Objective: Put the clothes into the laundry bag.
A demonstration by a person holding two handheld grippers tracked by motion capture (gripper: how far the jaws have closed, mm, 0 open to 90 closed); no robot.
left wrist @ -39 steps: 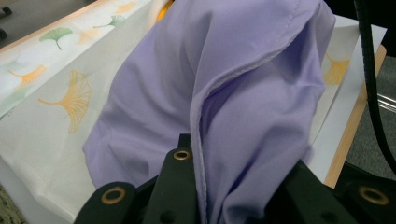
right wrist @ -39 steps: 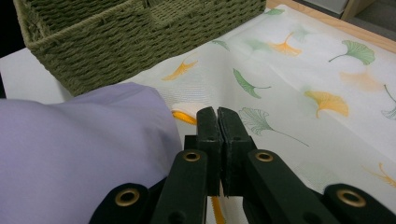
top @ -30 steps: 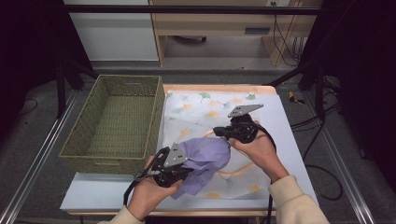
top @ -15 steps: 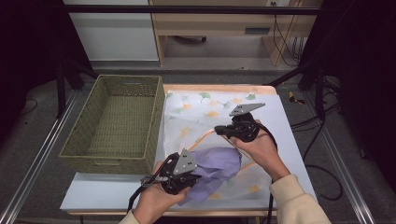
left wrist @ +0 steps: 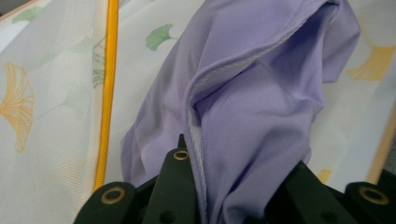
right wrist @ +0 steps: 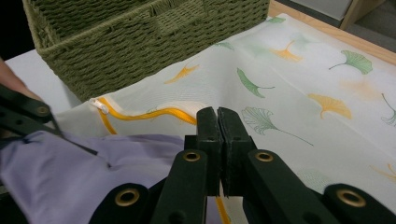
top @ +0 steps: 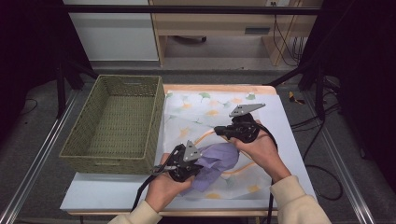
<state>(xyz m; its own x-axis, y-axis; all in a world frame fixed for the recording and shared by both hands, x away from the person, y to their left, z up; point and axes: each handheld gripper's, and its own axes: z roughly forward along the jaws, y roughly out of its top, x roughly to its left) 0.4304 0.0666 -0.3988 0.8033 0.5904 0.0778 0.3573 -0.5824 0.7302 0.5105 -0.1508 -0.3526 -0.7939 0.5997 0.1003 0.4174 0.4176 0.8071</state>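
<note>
From above, the purple cloth [top: 217, 163] lies bunched near the desk's [top: 100, 196] front edge, partly inside a zippered mesh bag [top: 219, 109]. The left claw [top: 183, 163] view shows its jaws clamped on the cloth's hem; the right claw [right wrist: 218, 140] view shows jaws pressed together at the bag's yellow zipper [right wrist: 140, 113].

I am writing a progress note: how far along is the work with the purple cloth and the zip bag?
Done: the mesh bag lies flat with its yellow zip open. In hand: the left gripper grips the purple cloth at the opening, and the right gripper is shut, apparently pinching the zip edge. Left: moving the cloth fully in or out; I cannot tell which. The basket holds nothing.
</note>
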